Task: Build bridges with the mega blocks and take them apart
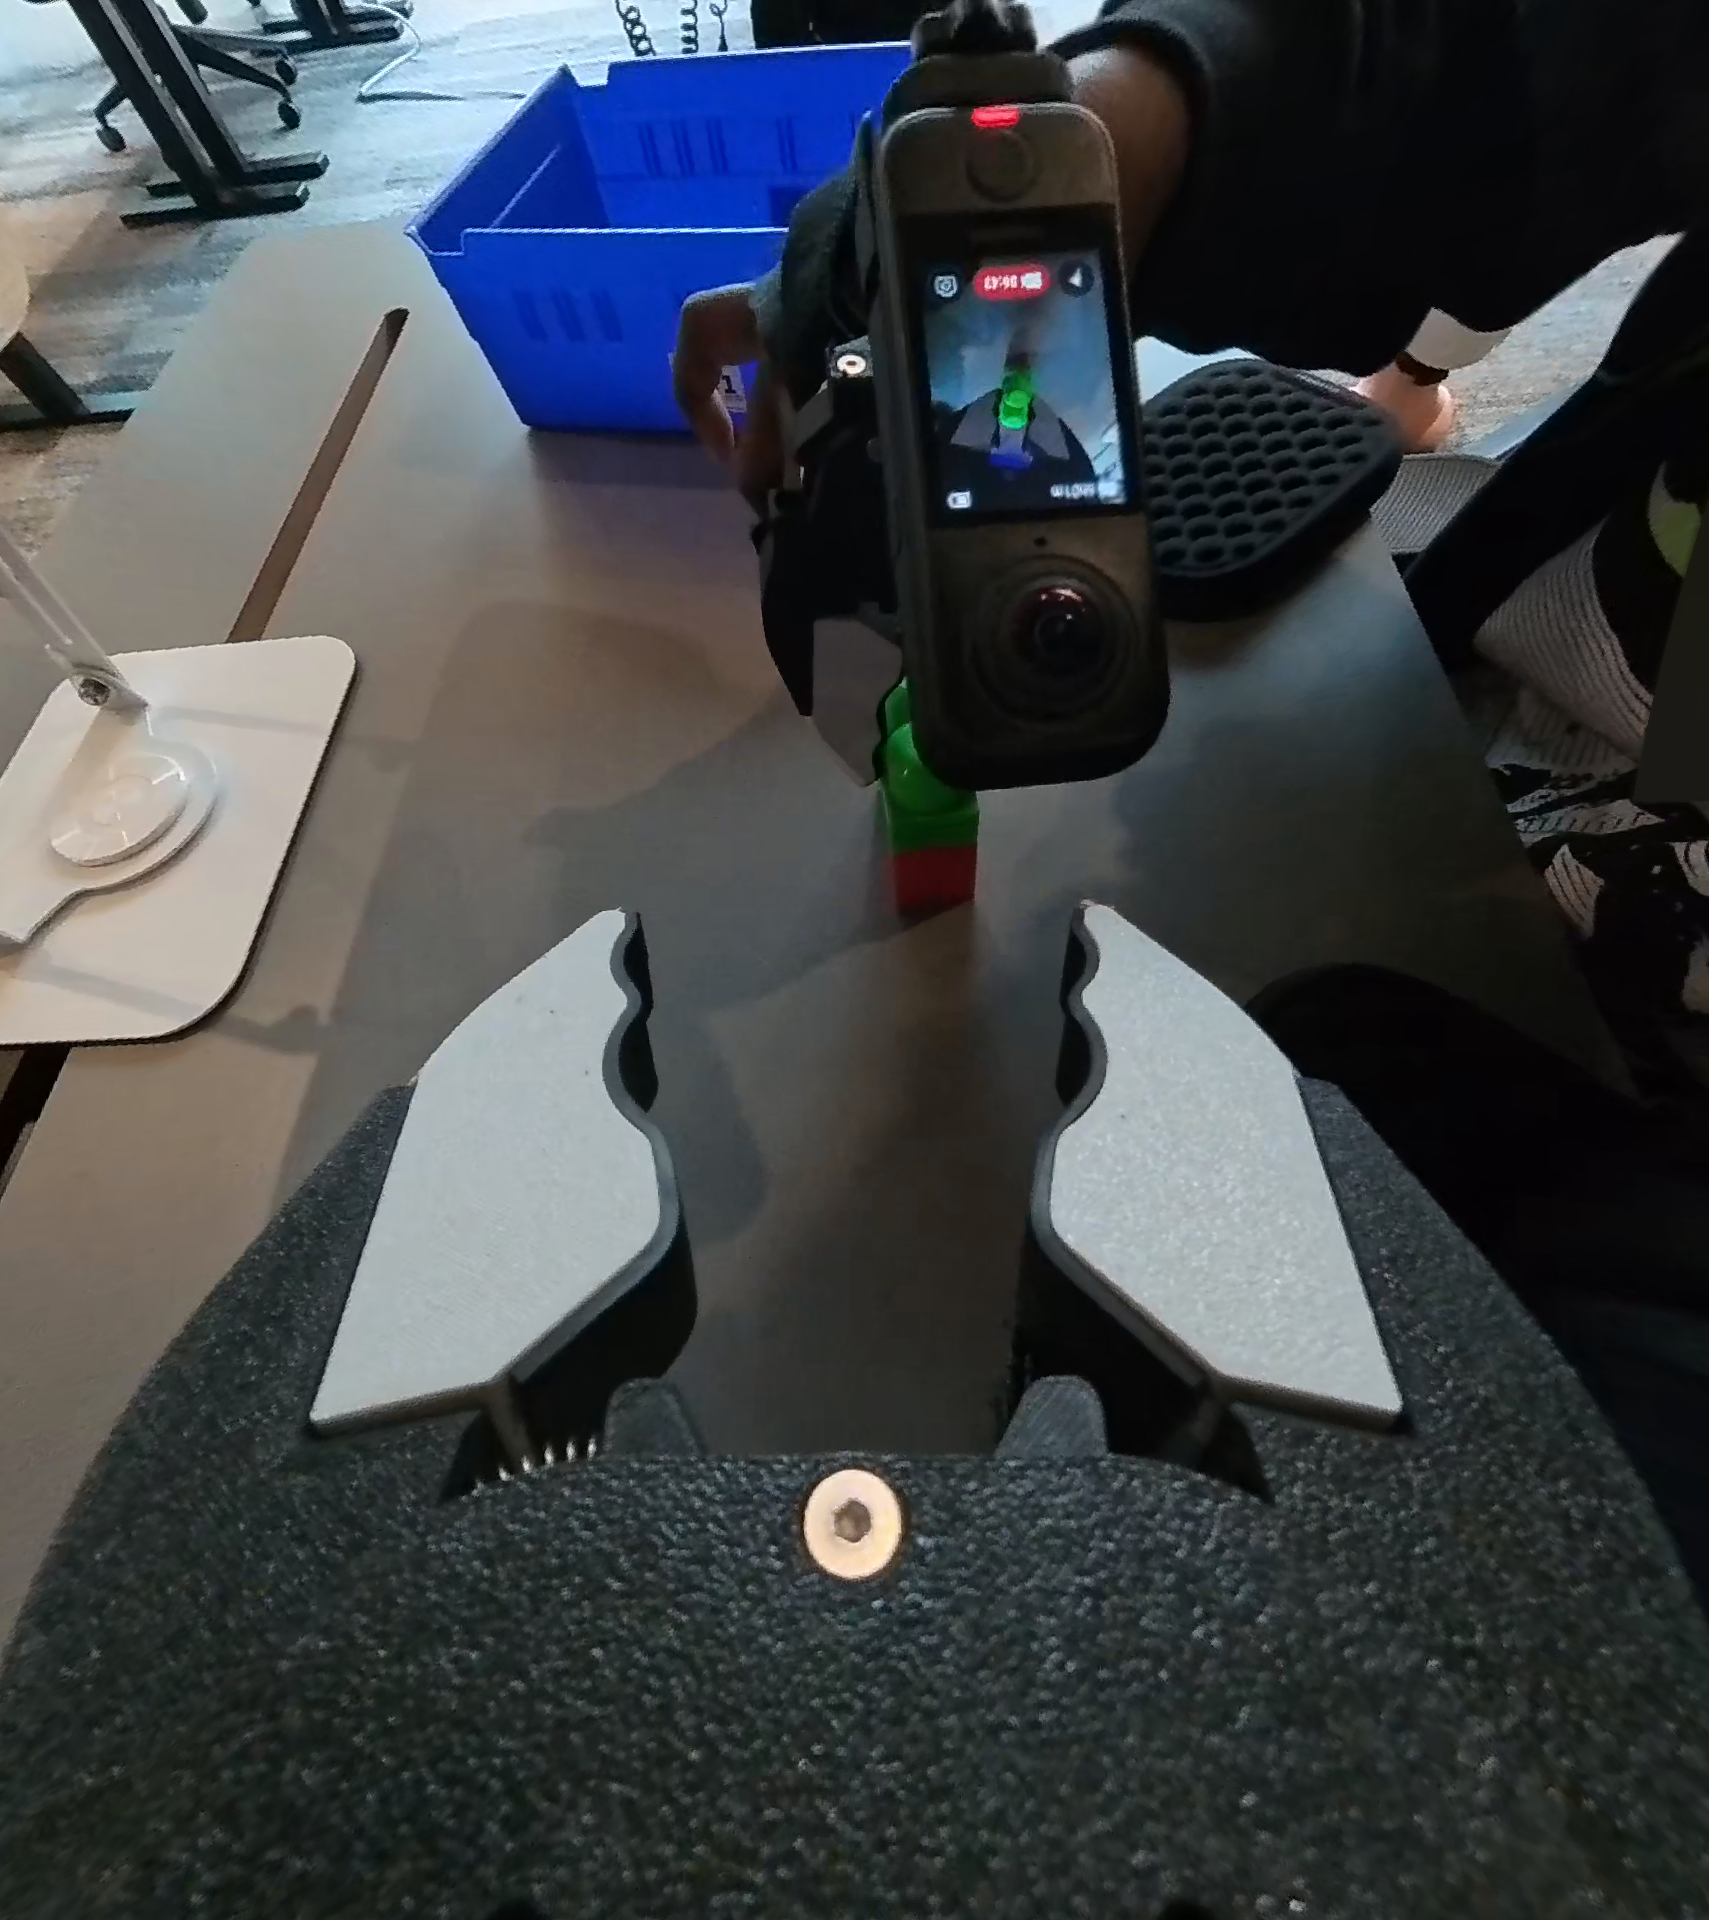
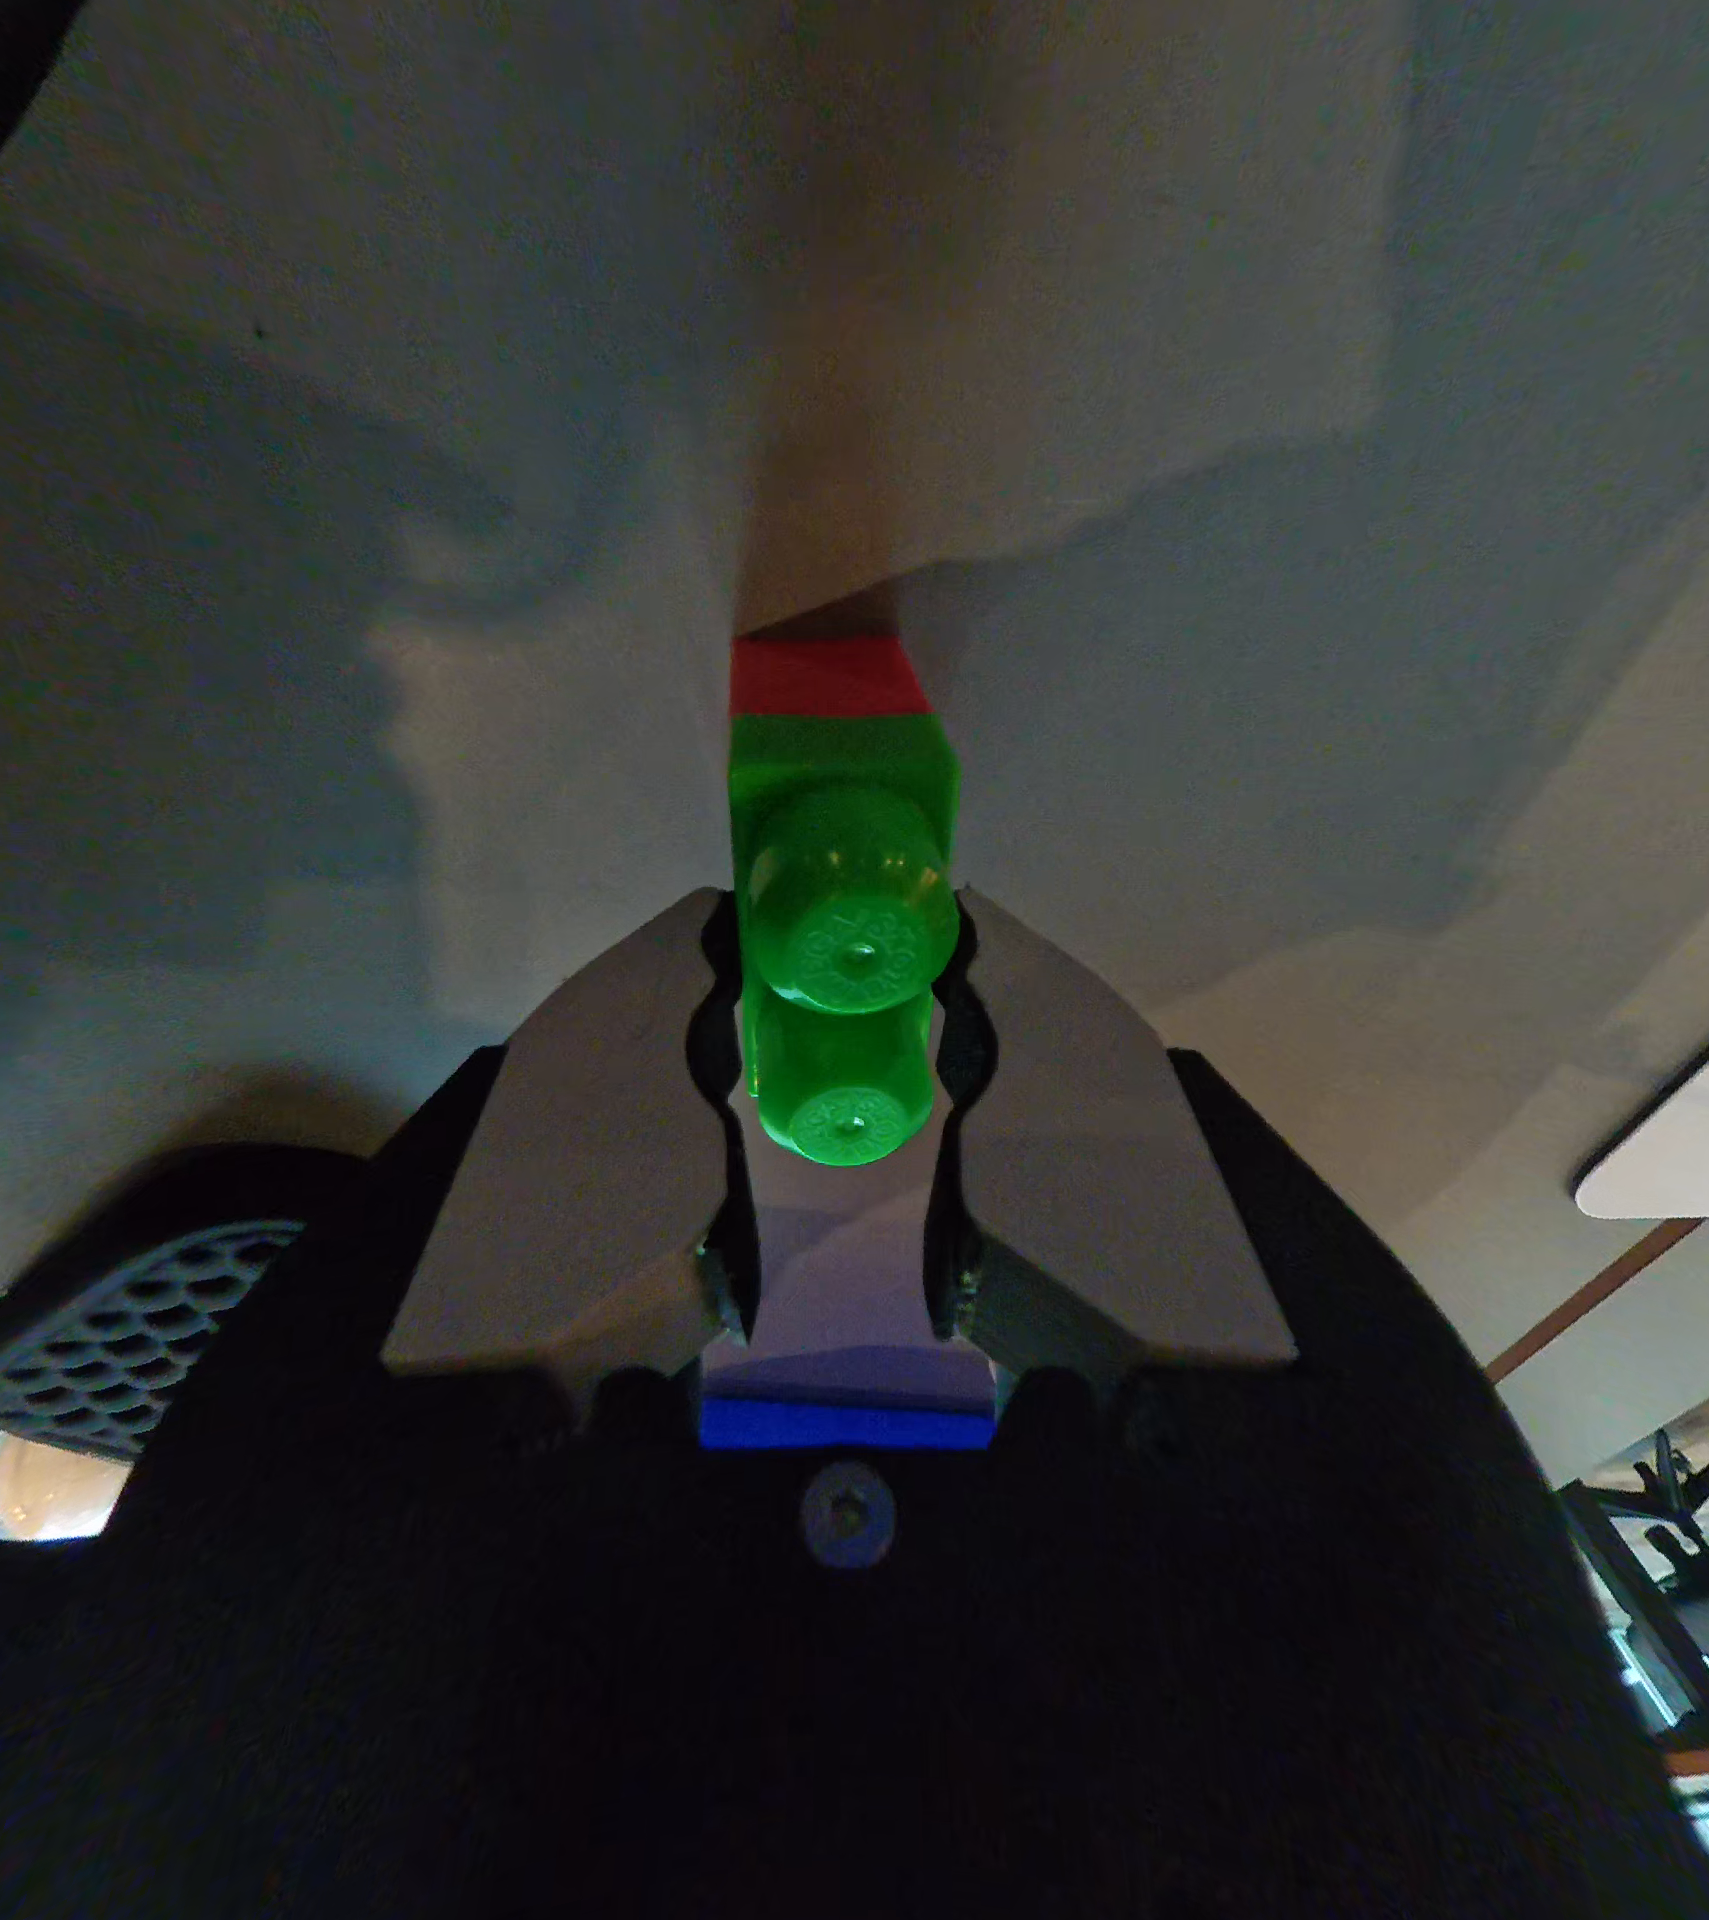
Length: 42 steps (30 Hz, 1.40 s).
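Left wrist view first: the left gripper point(image 1: 855, 914) sits low over the dark tabletop point(image 1: 538, 582) with its fingers spread wide and nothing between them. Just past its tips stands a small stack, a green block point(image 1: 928, 795) on top of a red block point(image 1: 933, 881), roughly mid-table. The right gripper point(image 1: 876, 743) comes down on it from above, with its camera point(image 1: 1021, 447) facing this way and a hand point(image 1: 725, 364) on the handle behind it. A blue bin point(image 1: 621, 260) is at the far edge, a white lamp base point(image 1: 117, 831) at the left edge, and a black mesh pad point(image 1: 1255, 478) toward the right edge.

Right wrist view: looking straight down the stack. The right gripper's fingers point(image 2: 611, 1122) are closed up against both sides of the green block, whose two studs point at the lens. The red block peeks out beyond it, resting on the tabletop. A strip of blue point(image 2: 845, 1421) shows deep in the gripper's throat, can't tell what it is.
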Available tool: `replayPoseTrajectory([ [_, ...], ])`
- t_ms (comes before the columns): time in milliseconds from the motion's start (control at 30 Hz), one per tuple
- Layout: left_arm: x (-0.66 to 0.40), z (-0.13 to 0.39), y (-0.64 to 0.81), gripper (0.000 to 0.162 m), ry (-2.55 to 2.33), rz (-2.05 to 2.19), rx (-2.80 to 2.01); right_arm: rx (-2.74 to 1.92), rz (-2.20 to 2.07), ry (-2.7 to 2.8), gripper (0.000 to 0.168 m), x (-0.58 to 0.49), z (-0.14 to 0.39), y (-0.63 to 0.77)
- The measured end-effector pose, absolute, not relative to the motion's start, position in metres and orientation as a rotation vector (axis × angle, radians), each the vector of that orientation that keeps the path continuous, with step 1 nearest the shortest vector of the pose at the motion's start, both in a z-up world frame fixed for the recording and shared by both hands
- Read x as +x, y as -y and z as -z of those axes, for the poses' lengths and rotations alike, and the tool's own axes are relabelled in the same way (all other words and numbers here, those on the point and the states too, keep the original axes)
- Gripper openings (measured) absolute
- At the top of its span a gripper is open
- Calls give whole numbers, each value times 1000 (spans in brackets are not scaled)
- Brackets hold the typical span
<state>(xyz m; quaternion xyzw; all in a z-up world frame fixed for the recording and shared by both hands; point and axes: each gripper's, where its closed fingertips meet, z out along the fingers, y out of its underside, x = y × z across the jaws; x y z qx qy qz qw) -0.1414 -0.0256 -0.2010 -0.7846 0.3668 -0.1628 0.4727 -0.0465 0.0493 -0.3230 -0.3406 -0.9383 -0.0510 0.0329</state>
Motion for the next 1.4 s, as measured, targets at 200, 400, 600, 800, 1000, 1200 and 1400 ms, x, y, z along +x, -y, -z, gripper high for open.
replayPoseTrajectory([
  [200, -142, 202, 25, 76, -900, 381, -1933, -1056, 145, 2887, 36, -47, 323, -49],
  [400, -142, 197, 27, 76, -906, 365, -1898, -1115, 37, 2842, 36, -48, 322, -50],
  [600, -147, 192, 31, 76, -887, 331, -1881, -1289, -75, 2715, 36, -33, 280, -85],
  [800, -152, 191, 33, 76, -864, 319, -1878, -1580, -51, 2462, 36, 12, 211, -174],
  [1000, -152, 190, 33, 76, -865, 307, -1873, -2018, 146, 2142, 35, 76, 196, -284],
  [1200, -150, 190, 32, 75, -878, 303, -1873, -2333, 146, 1810, 36, 111, 221, -357],
  [1400, -152, 190, 32, 75, -872, 299, -1872, -2560, 167, 1626, 36, 124, 266, -396],
])
